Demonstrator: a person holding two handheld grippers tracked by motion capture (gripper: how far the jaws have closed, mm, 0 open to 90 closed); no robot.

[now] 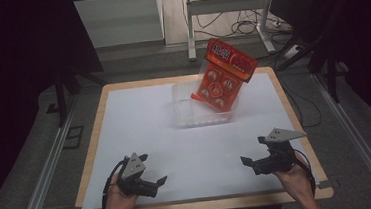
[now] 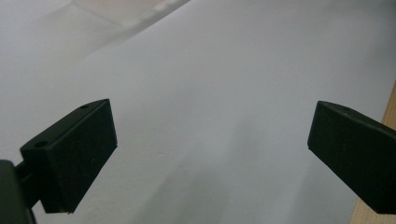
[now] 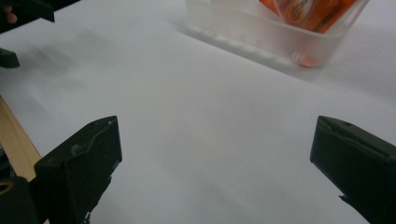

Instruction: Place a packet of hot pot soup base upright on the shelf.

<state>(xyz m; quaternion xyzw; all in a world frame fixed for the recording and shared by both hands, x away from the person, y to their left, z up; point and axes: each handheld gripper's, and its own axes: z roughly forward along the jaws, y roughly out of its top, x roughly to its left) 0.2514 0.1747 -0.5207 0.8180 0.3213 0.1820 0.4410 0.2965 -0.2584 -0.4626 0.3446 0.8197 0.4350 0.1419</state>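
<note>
Orange snack packet [image 1: 225, 74] leaned upright inside clear tub [image 1: 189, 115], propped by its wall; left tool [image 1: 146, 177] and right tool [image 1: 257, 155] rested apart, both wide, empty.

text: none legible | orange packet [image 1: 225, 75]: print too small (blurred)

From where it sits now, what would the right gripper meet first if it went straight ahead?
Likely the clear plastic container holding the orange packet; the white sheet between looks bare, though the right gripper aims slightly left of it.
</note>
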